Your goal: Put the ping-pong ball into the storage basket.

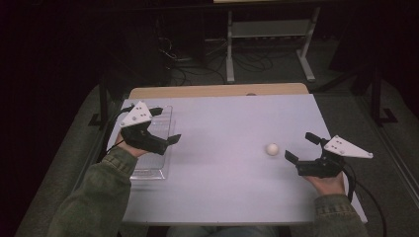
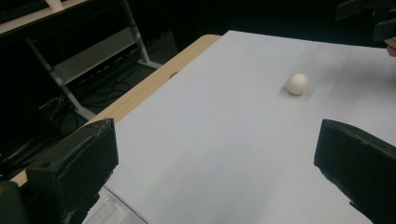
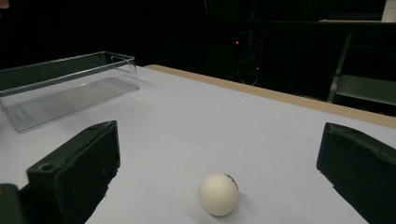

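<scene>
A small white ball (image 1: 272,149) lies on the white table (image 1: 222,118), right of centre. My right gripper (image 1: 300,147) stands open just to the ball's right, its jaws pointing at it. In the right gripper view the ball (image 3: 218,193) sits low between the spread jaws of that gripper (image 3: 219,149), untouched. At the table's left, a clear plastic bin (image 1: 160,165) lies lengthwise, and my left gripper (image 1: 166,125) hovers open over it, holding nothing. From the left gripper view, the ball (image 2: 297,83) is far off beyond the open gripper (image 2: 217,140).
The table's wooden far edge (image 1: 217,90) borders a dark floor with cables and a white metal frame (image 1: 269,29). The bin (image 3: 65,88) looks empty in the right gripper view. The other gripper (image 2: 373,18) shows at the left gripper view's top right.
</scene>
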Motion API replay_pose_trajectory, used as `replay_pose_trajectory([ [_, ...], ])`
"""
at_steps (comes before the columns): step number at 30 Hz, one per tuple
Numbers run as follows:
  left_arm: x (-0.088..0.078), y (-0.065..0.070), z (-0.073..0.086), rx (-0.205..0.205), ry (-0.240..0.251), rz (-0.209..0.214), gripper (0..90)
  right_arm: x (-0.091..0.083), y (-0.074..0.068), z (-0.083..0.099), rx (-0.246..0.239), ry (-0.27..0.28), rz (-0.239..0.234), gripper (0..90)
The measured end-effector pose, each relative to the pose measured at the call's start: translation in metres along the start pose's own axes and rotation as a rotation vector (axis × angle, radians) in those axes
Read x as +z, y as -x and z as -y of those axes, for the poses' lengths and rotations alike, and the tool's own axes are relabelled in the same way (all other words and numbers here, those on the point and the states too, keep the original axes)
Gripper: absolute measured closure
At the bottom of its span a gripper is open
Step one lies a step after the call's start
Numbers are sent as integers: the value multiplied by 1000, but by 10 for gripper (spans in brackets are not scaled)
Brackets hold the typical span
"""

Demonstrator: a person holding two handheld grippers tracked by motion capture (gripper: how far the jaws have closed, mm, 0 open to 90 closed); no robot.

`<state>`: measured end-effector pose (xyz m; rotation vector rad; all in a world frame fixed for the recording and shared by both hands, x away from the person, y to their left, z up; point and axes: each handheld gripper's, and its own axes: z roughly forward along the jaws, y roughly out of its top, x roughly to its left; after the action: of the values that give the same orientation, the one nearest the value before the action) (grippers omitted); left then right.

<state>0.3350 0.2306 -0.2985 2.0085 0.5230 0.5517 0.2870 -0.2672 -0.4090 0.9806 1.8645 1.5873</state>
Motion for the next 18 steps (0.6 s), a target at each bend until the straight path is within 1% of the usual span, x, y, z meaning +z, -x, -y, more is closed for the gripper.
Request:
replay_pose_trajectory([
  [2, 1, -1, 0, -4, -2, 2, 0, 0, 0, 0, 0, -1, 0, 0],
  [4, 3, -1, -1, 0, -2, 1, 0, 0, 0, 0, -1, -1, -1, 0],
  [8, 7, 0, -5, 14, 1, 12, 0, 0, 0, 0, 1, -4, -3, 0],
  [10, 12, 0, -10, 33, -8, 20, 0, 0, -1, 0, -4, -6, -3, 0],
  [18, 23, 2, -19, 37, -11, 51, 0, -1, -1, 0, -7, 1, 5, 0],
])
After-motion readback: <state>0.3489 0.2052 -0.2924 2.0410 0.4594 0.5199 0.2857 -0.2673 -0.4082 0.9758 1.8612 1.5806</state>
